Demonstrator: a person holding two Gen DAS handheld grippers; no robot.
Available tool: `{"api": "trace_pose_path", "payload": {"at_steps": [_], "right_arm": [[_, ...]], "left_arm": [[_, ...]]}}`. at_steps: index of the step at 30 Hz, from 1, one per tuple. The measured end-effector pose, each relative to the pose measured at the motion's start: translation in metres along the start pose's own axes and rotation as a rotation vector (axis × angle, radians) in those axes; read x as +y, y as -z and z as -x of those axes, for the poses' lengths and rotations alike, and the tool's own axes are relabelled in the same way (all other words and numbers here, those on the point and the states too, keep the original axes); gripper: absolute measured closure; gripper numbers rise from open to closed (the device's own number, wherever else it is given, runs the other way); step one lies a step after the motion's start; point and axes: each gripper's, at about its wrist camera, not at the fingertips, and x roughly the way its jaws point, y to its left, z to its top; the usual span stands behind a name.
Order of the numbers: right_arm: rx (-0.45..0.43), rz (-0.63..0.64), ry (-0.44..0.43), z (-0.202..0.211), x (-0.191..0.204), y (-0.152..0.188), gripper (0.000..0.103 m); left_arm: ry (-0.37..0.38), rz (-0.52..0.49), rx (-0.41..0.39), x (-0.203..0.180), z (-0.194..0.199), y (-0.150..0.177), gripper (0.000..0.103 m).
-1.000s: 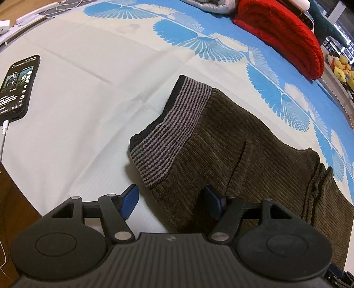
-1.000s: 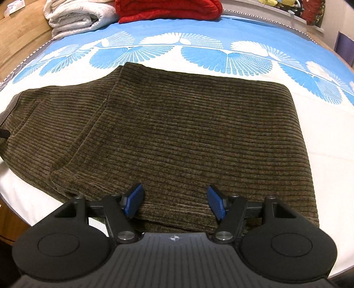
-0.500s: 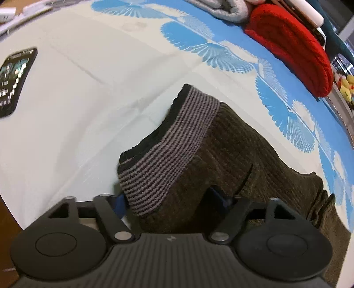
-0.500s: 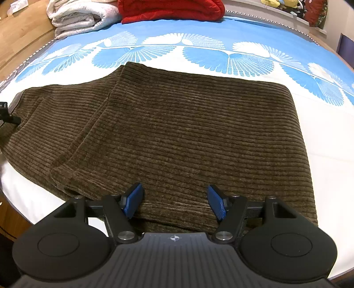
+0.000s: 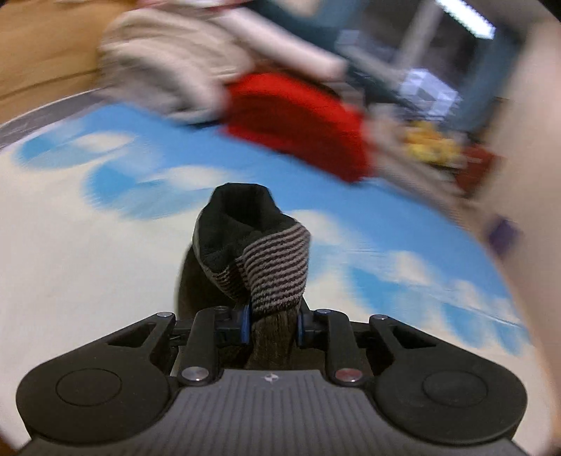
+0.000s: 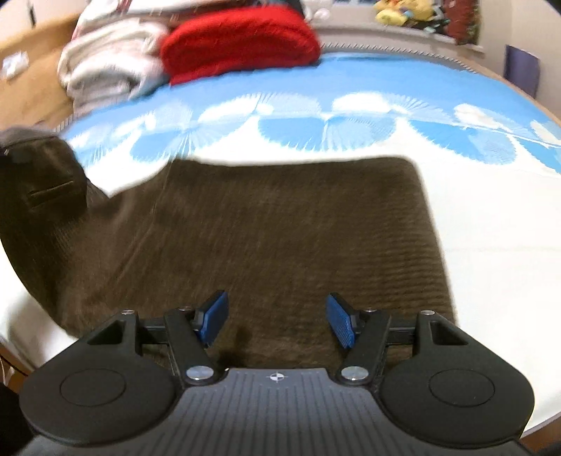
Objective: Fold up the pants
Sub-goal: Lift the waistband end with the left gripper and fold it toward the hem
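Dark brown corduroy pants (image 6: 280, 228) lie folded across the blue and white bed sheet (image 6: 350, 115). Their grey-and-black striped waistband (image 5: 277, 266) is bunched and raised off the bed. My left gripper (image 5: 272, 326) has its jaws closing, with its blue pads pinching the fabric just below that band. In the right wrist view the raised waist end (image 6: 42, 182) hangs at the far left, off the sheet. My right gripper (image 6: 277, 319) is open above the near edge of the pants, with nothing between its fingers. Both views are blurred by motion.
A red blanket (image 6: 242, 38) and pale folded bedding (image 6: 108, 63) lie at the far end of the bed. Soft toys (image 6: 403, 14) sit on a ledge behind. The bed's near-left edge (image 6: 14, 357) shows wood below it.
The left gripper went from open around the waistband to pinching it, then lifted it and swung toward the far end of the bed. The phone left its view. The right gripper shifted slightly.
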Motion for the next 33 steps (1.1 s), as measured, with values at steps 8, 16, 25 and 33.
{"api": "trace_pose_path", "payload": {"at_steps": [8,16,25,33], "right_arm": [[-0.106,-0.325,0.080,0.036,-0.087,0.001,0.038],[-0.071,-0.595,0.018,0.030,-0.138,0.015,0.037],[0.038,-0.593,-0.141,0.000,-0.117,0.006,0.016],[0.025,-0.381,-0.022,-0.006,-0.080,-0.008,0.060]], "left_arm": [[0.509,-0.367,0.292,-0.190,-0.027,0.064,0.055],[0.448,-0.327,0.228,-0.168,-0.020,0.037,0.047],[0.236,-0.482,0.336,-0.088,-0.035,0.032,0.049],[0.105,-0.540,0.461,-0.060,-0.062,0.057,0.053]]}}
